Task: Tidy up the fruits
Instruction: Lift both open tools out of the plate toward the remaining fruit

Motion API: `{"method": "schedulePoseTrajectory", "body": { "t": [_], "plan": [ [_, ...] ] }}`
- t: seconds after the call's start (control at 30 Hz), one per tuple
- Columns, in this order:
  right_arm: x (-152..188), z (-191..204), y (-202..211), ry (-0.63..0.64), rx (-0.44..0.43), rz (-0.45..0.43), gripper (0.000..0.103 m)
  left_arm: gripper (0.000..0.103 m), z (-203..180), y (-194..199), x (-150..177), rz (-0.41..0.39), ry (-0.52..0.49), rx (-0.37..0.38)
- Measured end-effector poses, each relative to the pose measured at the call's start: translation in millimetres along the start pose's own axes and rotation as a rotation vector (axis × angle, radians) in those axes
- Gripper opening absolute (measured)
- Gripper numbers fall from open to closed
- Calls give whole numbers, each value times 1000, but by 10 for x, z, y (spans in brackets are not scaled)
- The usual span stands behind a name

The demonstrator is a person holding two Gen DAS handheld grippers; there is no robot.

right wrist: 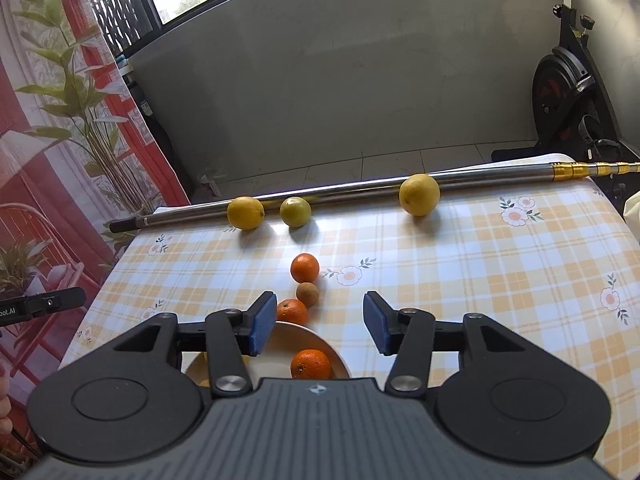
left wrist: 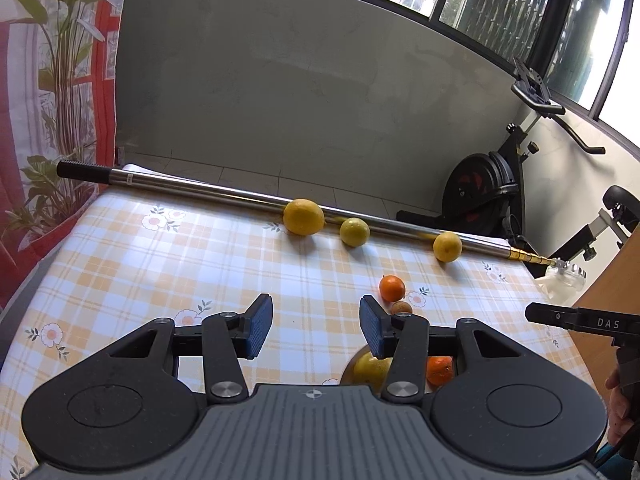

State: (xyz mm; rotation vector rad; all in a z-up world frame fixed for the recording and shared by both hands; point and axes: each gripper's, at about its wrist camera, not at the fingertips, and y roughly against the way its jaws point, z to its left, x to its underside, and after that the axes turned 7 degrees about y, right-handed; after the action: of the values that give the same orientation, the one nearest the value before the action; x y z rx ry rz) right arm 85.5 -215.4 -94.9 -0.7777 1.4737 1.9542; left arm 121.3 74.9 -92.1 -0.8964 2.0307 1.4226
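Both left gripper (left wrist: 316, 326) and right gripper (right wrist: 320, 326) part-open, empty; loose orange (right wrist: 305, 267) likely firm, rolls easily (waxy skin), so pinch across its middle.

The bench (right wrist: 500, 280) wears a smooth, faintly glossy checked cloth printed with flowers. Along its far edge lies a pole (right wrist: 360, 188) of polished metal, brass-coloured at the right end, with a matt black ribbed grip on the left. The lemons (right wrist: 419, 194) have dimpled, dull skin; the oranges (right wrist: 305, 267) shine slightly. The plate (right wrist: 280, 340) looks glazed. The gripper pads (right wrist: 264, 322) are rough blue rubber on matt black plastic.
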Motion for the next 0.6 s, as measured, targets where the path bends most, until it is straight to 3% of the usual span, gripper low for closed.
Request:
{"method": "schedulePoseTrajectory", "body": {
  "t": [0.17, 0.6],
  "plan": [
    [-57, 81, 119, 29, 11, -5, 58, 55, -104, 118, -38, -20, -36, -15],
    [-171, 125, 59, 16, 25, 29, 58, 55, -96, 28, -83, -29, -80, 14]
  ]
}}
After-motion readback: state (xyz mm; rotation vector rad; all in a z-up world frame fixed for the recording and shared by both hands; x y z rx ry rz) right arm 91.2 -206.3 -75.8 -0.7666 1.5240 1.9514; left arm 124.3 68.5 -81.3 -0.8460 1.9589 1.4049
